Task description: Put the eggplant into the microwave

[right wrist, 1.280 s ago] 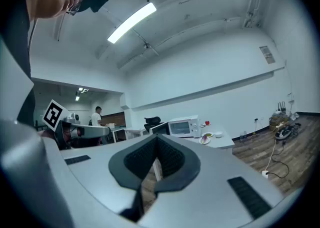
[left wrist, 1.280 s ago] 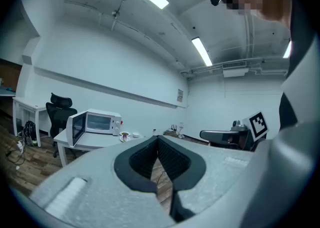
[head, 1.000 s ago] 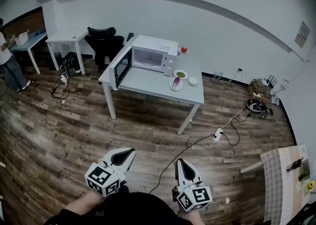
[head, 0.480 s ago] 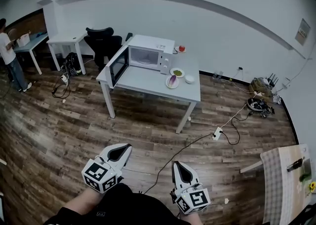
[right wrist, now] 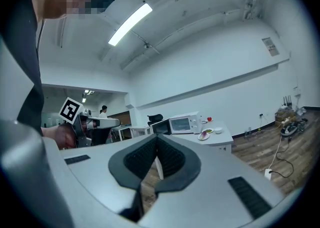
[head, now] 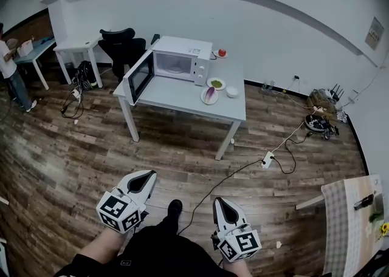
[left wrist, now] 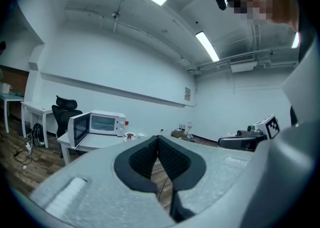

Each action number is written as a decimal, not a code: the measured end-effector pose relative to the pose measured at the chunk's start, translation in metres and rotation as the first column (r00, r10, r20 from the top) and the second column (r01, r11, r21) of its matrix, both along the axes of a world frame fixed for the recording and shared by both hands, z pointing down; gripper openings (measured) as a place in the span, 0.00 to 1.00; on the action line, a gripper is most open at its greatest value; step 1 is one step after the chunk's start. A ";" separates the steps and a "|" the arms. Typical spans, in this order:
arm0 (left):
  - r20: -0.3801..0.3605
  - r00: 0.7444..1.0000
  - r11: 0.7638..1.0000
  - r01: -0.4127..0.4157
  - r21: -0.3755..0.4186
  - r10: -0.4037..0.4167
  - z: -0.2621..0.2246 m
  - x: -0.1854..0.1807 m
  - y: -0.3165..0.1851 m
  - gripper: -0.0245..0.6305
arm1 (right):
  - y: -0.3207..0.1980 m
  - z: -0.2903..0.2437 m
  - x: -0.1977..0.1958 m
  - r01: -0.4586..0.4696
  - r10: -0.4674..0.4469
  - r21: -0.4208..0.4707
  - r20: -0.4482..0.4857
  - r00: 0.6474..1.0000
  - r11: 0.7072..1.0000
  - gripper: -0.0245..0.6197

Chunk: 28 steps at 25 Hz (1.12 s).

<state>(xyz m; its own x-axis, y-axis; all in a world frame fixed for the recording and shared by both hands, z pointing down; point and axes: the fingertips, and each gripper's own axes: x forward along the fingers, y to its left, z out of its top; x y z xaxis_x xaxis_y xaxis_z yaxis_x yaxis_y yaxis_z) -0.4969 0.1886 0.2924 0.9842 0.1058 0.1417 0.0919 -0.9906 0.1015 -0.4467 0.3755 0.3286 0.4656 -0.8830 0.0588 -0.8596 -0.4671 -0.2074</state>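
We hold left tongs [head: 144, 178] and right tongs [head: 221, 203] closed, empty, well short of the desk [head: 173, 95]; microwave [head: 182, 62] open, ready for eggplant [head: 209, 94]

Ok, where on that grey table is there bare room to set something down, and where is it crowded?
Bare: the table front strip before the microwave, between its open door and the eggplant. Crowded: right of the microwave, where the eggplant, a plate of greens and a small bowl cluster, with a red item behind them.
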 end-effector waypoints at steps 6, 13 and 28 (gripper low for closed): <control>-0.013 0.999 0.999 -0.035 -0.005 0.035 0.000 0.060 -0.021 0.05 | -0.022 0.010 0.056 -0.033 0.034 -0.012 0.037 0.999 0.999 0.06; -0.020 0.997 0.997 -0.072 -0.022 0.071 -0.004 0.145 -0.060 0.05 | -0.063 0.004 0.139 -0.048 0.048 -0.009 0.030 0.998 0.999 0.06; -0.015 0.987 0.986 -0.160 -0.053 0.160 0.002 0.252 -0.136 0.05 | -0.173 -0.001 0.234 -0.019 0.020 -0.016 0.035 0.999 1.000 0.06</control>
<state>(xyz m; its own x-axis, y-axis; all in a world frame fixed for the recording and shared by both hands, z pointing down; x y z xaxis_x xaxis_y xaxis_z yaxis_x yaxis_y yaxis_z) -0.2451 0.0523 0.2947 0.9554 0.2693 0.1209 0.2503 -0.9562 0.1520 -0.2128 0.2025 0.3278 0.4800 -0.8727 0.0887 -0.8427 -0.4869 -0.2298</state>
